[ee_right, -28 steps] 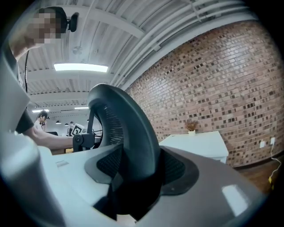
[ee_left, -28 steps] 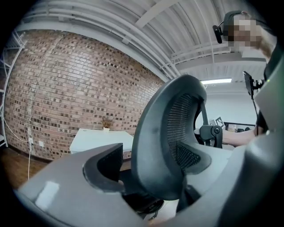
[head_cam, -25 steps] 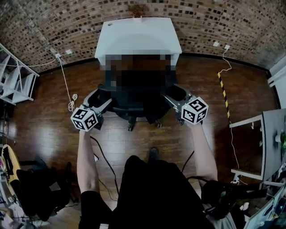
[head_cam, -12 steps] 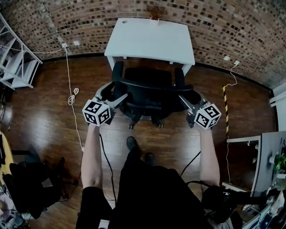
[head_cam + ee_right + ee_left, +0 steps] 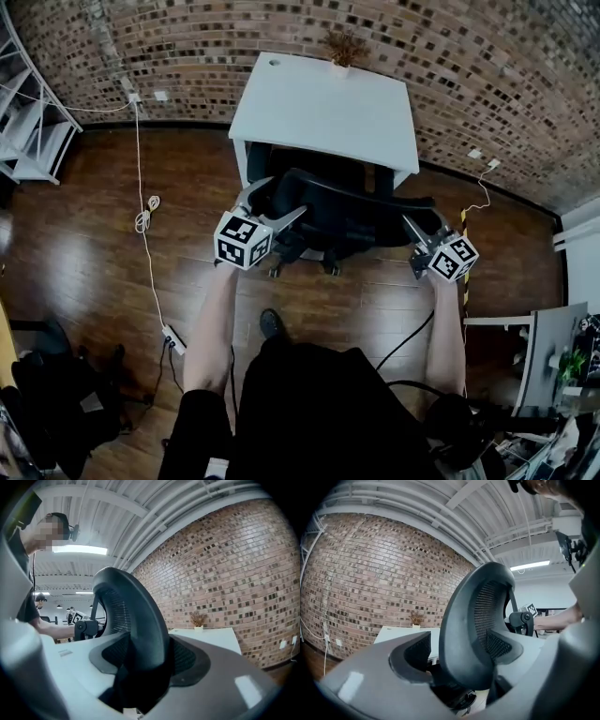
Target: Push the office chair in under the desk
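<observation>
Brick wall (image 5: pixel 187 56) behind, wood floor (image 5: pixel 84 244) | chair (image 5: pixel 323 230) is rolling up-frame from mid-floor, seat now sliding under desk (image 5: pixel 323 108) at upper centre | left gripper (image 5: pixel 274 202) is straddling backrest (image 5: pixel 356 192), jaws spread, gap at one pad | right gripper (image 5: pixel 424 225) is pinching its other edge | push nearly finishing, backrest sticking out, likely needing more shove

Chair (image 5: pixel 347 211) rolls forward and sits further under the desk (image 5: pixel 323 103) than a second ago, with the backrest now just off the front edge. The left gripper (image 5: pixel 277 204) and right gripper (image 5: pixel 424 223) go along with it, both ending up closer to the desk. The person steps in behind too.
</observation>
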The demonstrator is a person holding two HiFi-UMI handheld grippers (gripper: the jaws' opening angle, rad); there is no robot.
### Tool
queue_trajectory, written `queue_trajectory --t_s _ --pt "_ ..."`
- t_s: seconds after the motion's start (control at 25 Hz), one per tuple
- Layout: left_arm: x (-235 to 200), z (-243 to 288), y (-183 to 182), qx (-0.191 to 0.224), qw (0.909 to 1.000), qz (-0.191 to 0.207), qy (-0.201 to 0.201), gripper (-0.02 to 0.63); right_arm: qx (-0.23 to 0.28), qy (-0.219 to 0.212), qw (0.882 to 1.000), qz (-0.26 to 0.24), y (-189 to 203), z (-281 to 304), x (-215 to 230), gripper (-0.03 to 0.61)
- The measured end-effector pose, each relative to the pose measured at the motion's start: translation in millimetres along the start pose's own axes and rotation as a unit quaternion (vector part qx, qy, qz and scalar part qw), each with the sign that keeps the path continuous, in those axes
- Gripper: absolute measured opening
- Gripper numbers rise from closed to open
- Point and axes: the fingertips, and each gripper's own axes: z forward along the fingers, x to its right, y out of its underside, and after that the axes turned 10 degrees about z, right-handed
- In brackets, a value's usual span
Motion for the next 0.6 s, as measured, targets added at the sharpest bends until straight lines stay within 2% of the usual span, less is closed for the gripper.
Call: queue_trajectory --t_s 0.24,0.6 --pt "-23 35 -3 -0.002 0.9999 0.005 0.010 0.474 0.005 0.005 1.000 -0.001 -15 25 37 0.256" --pt "-72 94 -14 -0.016 0.9996 -0.015 0.019 0.474 -0.009 0.011 1.000 0.003 -49 73 89 0.258"
